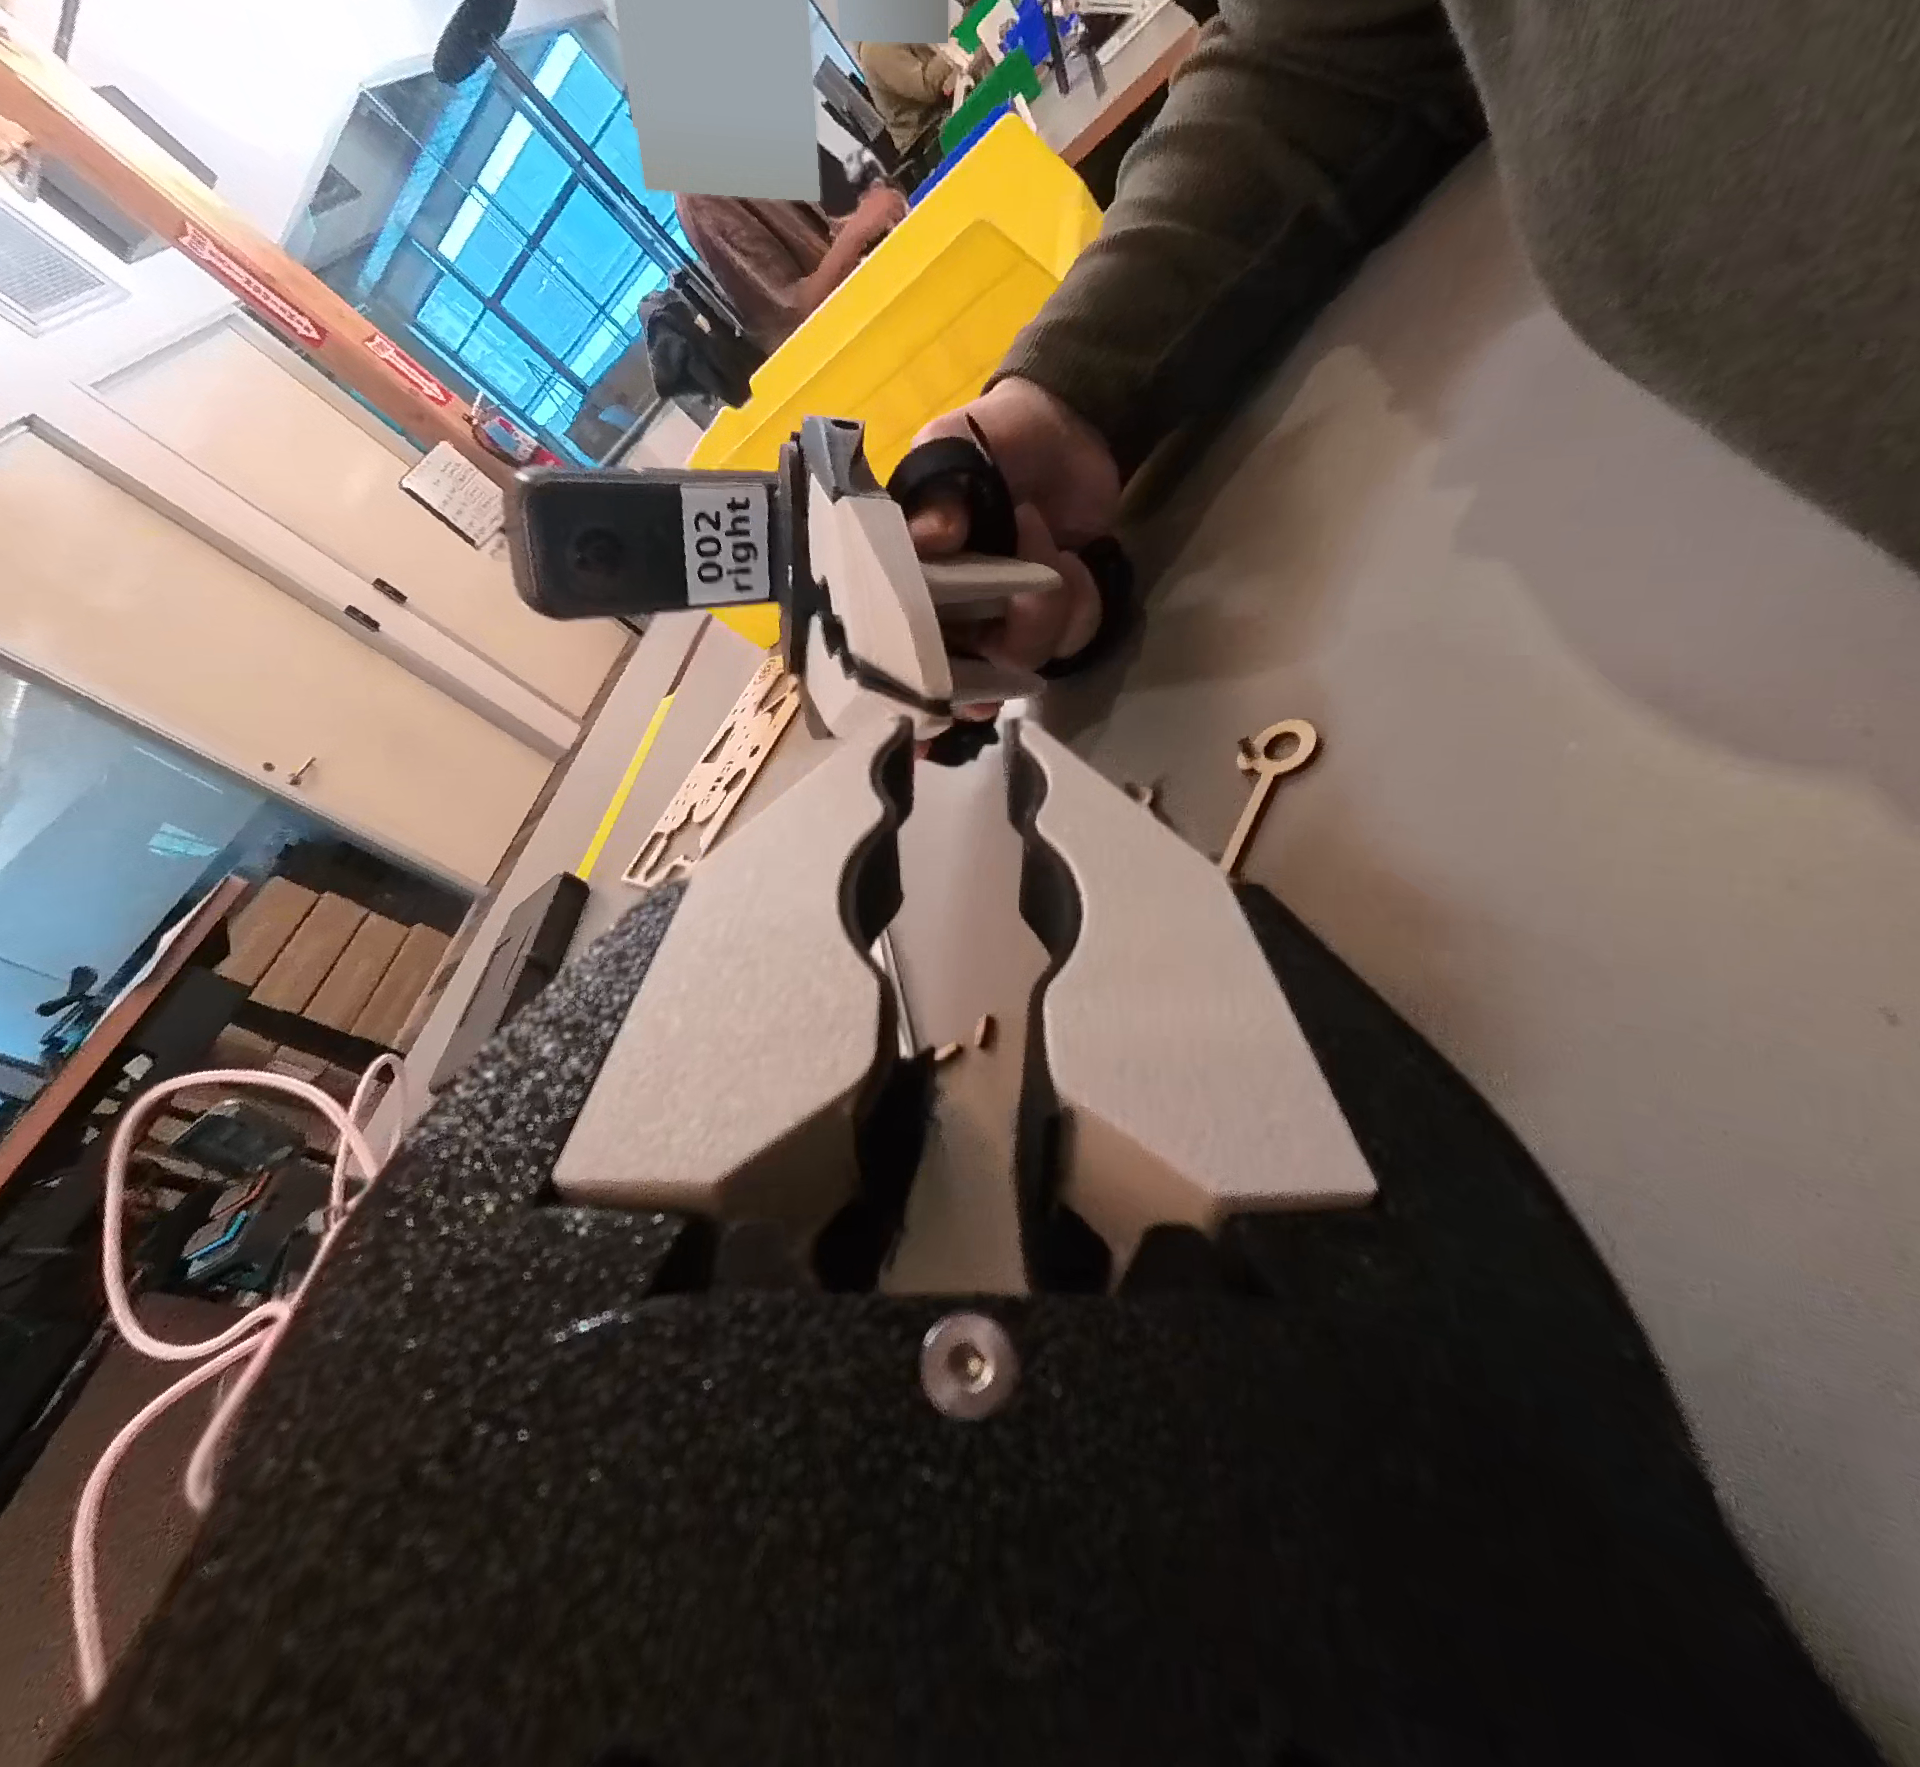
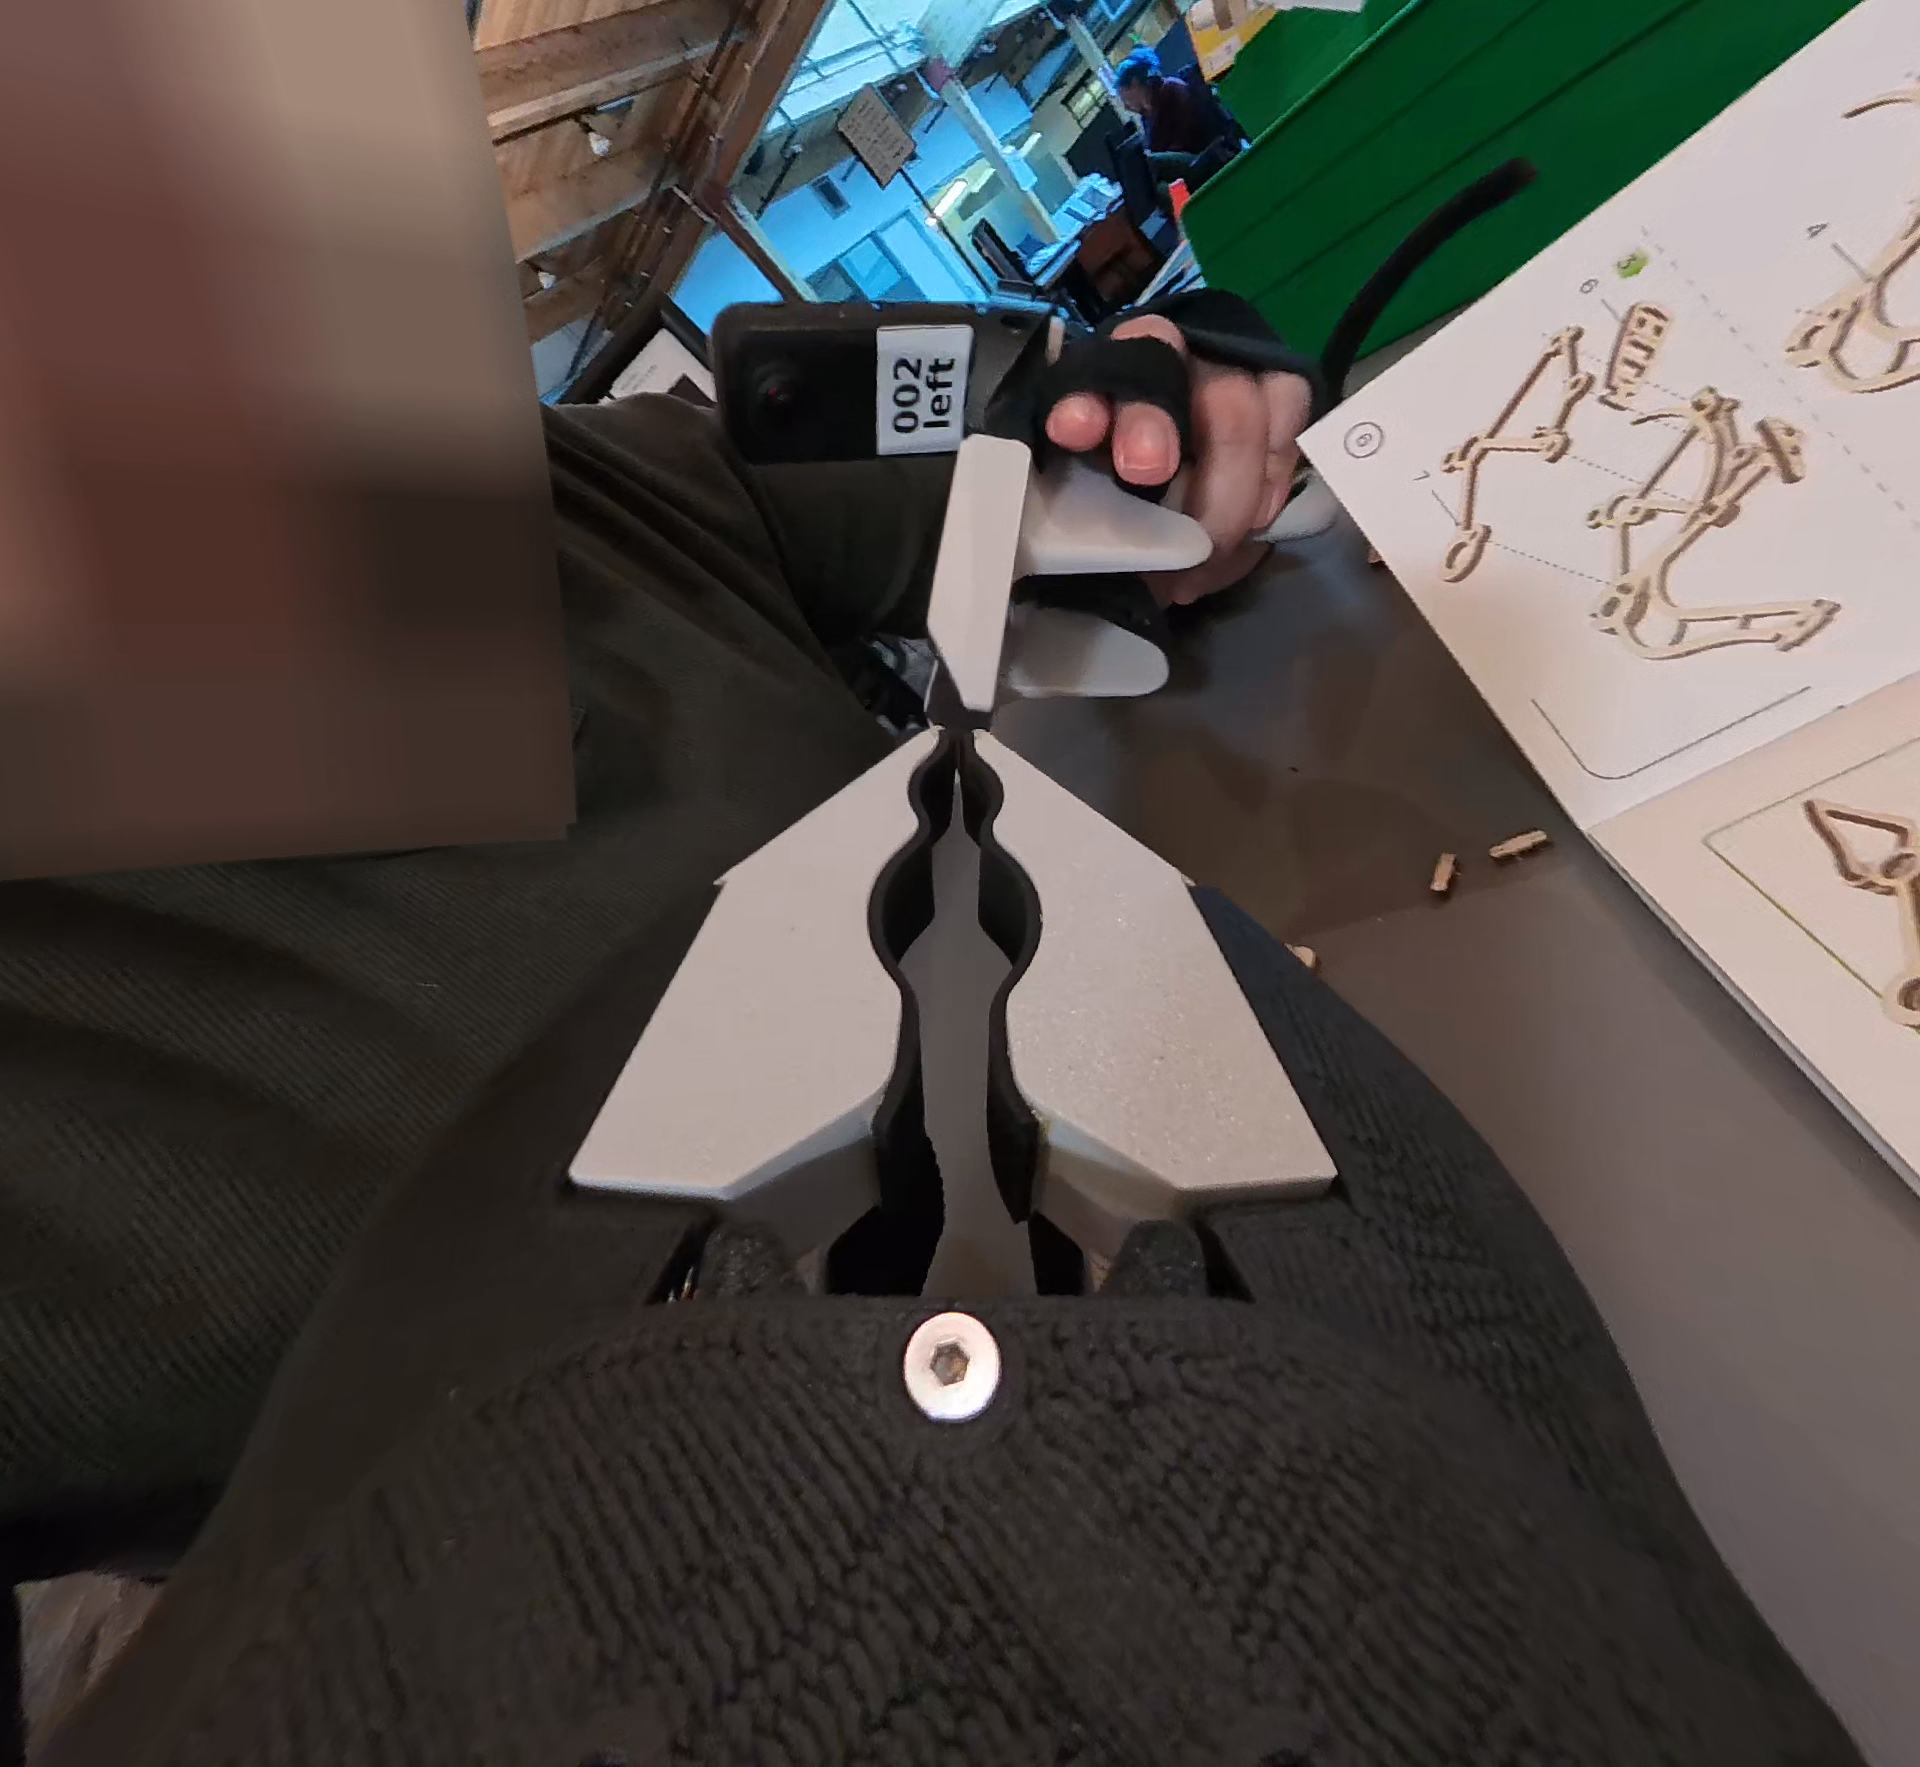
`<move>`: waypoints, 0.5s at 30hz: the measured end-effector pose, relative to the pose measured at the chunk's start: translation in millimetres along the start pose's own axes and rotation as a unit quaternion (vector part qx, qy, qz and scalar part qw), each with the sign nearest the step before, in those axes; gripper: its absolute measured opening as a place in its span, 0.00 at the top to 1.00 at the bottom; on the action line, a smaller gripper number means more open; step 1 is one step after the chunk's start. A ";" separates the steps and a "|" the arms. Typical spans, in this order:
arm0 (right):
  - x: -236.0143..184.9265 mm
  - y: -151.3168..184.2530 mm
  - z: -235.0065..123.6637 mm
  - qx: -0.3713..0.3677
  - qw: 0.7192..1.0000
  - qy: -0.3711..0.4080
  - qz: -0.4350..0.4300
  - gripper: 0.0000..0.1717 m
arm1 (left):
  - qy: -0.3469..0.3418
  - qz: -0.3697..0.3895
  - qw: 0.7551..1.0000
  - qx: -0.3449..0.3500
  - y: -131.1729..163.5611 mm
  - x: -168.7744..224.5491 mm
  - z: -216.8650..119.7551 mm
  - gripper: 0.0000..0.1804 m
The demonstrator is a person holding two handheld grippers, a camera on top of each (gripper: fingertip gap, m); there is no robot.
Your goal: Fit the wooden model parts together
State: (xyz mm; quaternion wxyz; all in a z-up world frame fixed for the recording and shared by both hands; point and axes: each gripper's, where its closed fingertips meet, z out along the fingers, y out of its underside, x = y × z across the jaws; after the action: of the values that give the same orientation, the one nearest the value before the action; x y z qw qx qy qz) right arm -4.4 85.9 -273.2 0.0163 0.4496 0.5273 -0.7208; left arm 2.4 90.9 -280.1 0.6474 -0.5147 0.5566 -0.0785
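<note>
Left gripper (image 1: 956,741) fingers stand parted, right gripper (image 2: 958,746) fingers closed together, tips nearly meeting.

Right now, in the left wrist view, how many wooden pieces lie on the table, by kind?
Ring-ended stick: 1
Cut-out sheet: 1
Small pegs: 2
Total: 4 (a speck beside the stick is too small to tell)

- Left wrist view: tilted, shot low along its fingers over the table (image 1: 1558,678), right gripper (image 1: 914,720) seen close.
- Right wrist view: faced back at the left gripper (image 2: 961,715); table shared.
</note>
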 end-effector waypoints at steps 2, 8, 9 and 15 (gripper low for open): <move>3.9 -0.5 -2.0 -0.001 1.000 0.019 -0.013 1.00 | 0.006 -0.006 1.000 -0.003 2.1 0.5 -1.2 0.91; 28.7 -0.6 -20.7 -0.039 0.973 0.160 -0.162 1.00 | 0.050 -0.055 0.995 -0.060 25.0 7.7 -12.3 0.93; 33.6 -0.3 -24.3 -0.054 0.959 0.192 -0.203 1.00 | 0.072 -0.077 0.992 -0.069 27.0 12.7 -13.5 0.94; 51.1 -12.5 -41.0 -0.079 0.845 0.338 -0.406 0.99 | 0.144 -0.197 0.963 -0.114 35.7 30.9 -5.4 0.93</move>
State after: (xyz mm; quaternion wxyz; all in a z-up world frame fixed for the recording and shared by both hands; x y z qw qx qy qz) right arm -15.2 146.3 -299.5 -0.4218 0.4085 0.6906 -0.4222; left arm -7.4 83.3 -326.0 0.4687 -0.6679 0.5370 -0.2140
